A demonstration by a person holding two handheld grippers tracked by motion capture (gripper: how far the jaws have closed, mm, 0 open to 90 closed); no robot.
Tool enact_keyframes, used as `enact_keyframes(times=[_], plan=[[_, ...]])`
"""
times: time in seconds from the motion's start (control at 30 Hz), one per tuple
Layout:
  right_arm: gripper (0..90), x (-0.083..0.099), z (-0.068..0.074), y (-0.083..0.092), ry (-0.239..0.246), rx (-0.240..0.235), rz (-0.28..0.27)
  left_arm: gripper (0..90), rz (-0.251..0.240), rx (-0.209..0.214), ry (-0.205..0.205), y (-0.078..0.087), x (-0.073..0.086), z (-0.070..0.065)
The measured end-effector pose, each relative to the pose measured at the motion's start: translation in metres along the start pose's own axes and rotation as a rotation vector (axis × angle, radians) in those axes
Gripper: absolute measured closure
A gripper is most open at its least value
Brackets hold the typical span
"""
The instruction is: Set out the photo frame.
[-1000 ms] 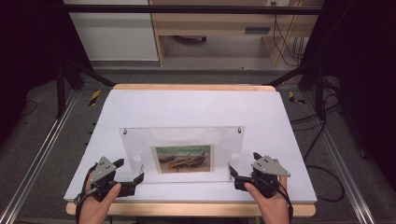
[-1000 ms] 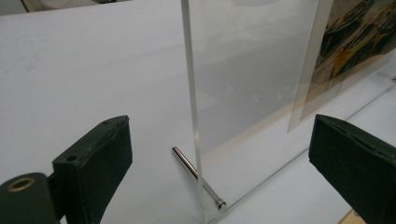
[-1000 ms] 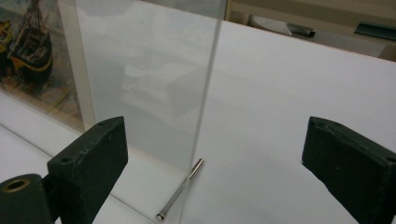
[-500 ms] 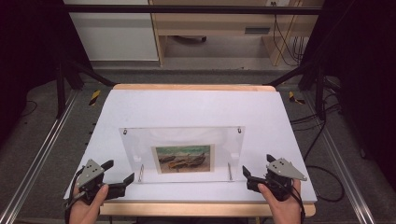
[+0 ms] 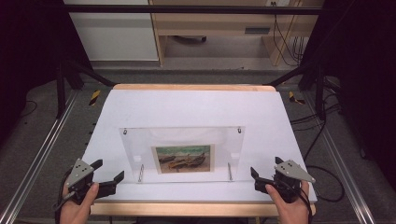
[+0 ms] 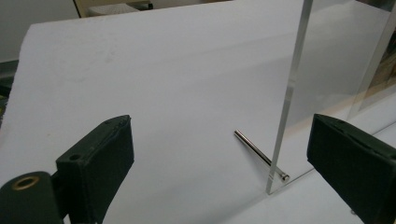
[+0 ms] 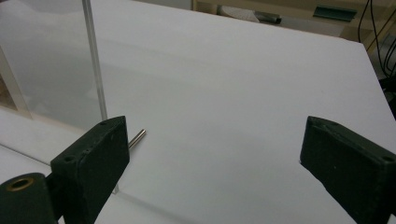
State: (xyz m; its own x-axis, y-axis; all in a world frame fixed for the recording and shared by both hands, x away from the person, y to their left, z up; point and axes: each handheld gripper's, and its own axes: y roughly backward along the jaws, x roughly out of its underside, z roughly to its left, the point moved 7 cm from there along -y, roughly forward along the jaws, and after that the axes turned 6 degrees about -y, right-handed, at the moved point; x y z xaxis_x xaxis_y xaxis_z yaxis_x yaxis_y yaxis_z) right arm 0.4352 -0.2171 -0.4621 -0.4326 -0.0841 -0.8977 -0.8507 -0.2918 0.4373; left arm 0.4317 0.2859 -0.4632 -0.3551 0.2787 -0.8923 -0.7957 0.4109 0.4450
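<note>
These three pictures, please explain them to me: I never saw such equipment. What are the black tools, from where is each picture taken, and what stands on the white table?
A person sits at the table and holds a hand tool in each hand. Each tool is a gripper with two black jaws. The high view looks down from above: the left gripper is at the lower left, the right gripper at the lower right. The other two pictures come from small cameras riding on the grippers, so the black blocks at the bottom are the jaws themselves.

On the white surface stands a clear acrylic picture frame, upright, with a small painting of boats inside. Thin metal pins through its lower corners prop it up.

Both grippers are open and hold nothing; each sits just beside one end of the frame.
</note>
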Motion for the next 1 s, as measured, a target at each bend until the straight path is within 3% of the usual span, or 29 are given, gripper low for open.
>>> enact_keyframes(times=[0.43,0.57,1.0], plan=[[8.6,0.009,-0.013,-0.005,-0.002,0.036,0.057,6.7,0.055,-0.085,-0.017,-0.007,0.010,0.027],[8.8,0.012,-0.017,-0.008,-0.003,0.048,0.069,6.7,0.091,-0.112,-0.043,-0.014,0.014,0.035],[10.5,0.022,-0.036,-0.033,0.012,0.107,0.150,7.4,0.165,-0.151,-0.075,-0.039,0.021,0.049]])
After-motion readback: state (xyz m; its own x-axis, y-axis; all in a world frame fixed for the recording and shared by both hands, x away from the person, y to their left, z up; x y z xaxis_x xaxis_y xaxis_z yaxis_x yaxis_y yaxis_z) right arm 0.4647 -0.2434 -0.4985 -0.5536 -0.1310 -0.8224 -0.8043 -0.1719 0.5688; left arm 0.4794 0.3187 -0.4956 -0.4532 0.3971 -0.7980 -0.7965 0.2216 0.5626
